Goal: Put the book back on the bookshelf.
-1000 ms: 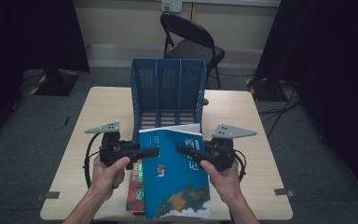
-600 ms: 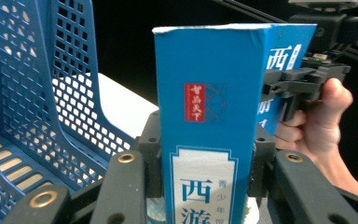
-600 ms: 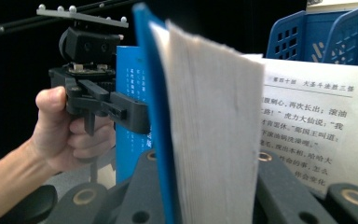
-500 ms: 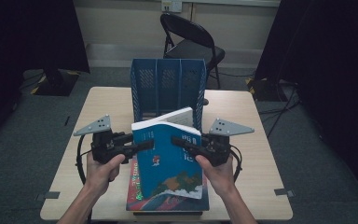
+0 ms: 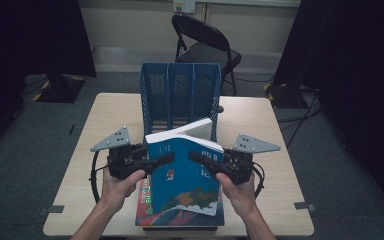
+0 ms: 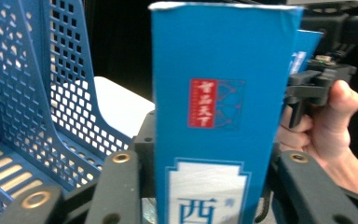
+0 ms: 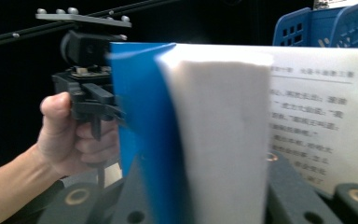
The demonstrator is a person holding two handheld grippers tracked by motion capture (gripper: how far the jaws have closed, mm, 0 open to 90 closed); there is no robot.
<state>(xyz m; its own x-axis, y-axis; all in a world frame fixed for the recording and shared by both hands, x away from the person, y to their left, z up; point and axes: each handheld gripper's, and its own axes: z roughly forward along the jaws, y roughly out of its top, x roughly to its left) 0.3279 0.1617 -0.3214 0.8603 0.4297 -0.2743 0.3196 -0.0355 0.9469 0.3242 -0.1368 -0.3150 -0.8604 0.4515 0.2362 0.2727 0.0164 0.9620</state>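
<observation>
A blue book [image 5: 182, 175] is tipped up off the table, top edge toward the blue file rack [image 5: 180, 90]. My left gripper [image 5: 164, 159] is shut on its spine [image 6: 214, 107], which stands between the jaws in the left gripper view. My right gripper [image 5: 196, 156] grips the page edge [image 7: 219, 140]. Its jaws have just been opening a little, and the white page block still fills the gap between them. Some pages with print [image 7: 317, 121] fan out past the right jaw. A hand holds each gripper, seen across the book as the right gripper [image 6: 317, 79] and the left gripper [image 7: 93, 93].
A second book with a red and blue cover [image 5: 147, 207] lies flat on the wooden table [image 5: 110, 115] under the raised one. The rack's perforated dividers [image 6: 37, 93] stand just beyond the book. A black folding chair [image 5: 205, 45] is behind the table.
The blue book has tipped up from a low slant to a steeper one, its top edge rising toward the rack. Its pages have parted at the top. Both hands stayed nearly in place.
</observation>
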